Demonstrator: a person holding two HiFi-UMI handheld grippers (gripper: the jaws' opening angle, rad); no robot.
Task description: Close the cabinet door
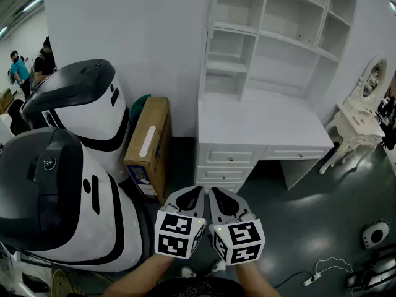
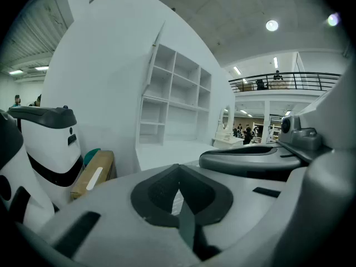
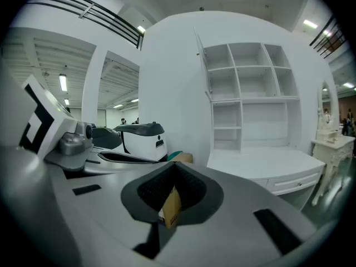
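Observation:
A white desk (image 1: pixel 260 125) with an open shelf unit (image 1: pixel 278 30) stands against the wall ahead. Its narrow cabinet door (image 1: pixel 211 23) hangs open at the unit's upper left, seen edge-on. The same door (image 2: pixel 157 60) shows in the left gripper view, and the door (image 3: pixel 203 71) in the right gripper view. My left gripper (image 1: pixel 197 190) and right gripper (image 1: pixel 213 192) are side by side low in the head view, well short of the desk. Both are shut with nothing between the jaws. The left gripper (image 2: pixel 179 171) and right gripper (image 3: pixel 177 171) point towards the desk.
Two large white-and-black machines (image 1: pixel 68 184) fill the left side. A cardboard box (image 1: pixel 150 144) leans beside them by the wall. Desk drawers (image 1: pixel 229 158) face me. An ornate white dressing table (image 1: pixel 359 119) stands at the right. A cable and power strip (image 1: pixel 312 277) lie on the dark floor.

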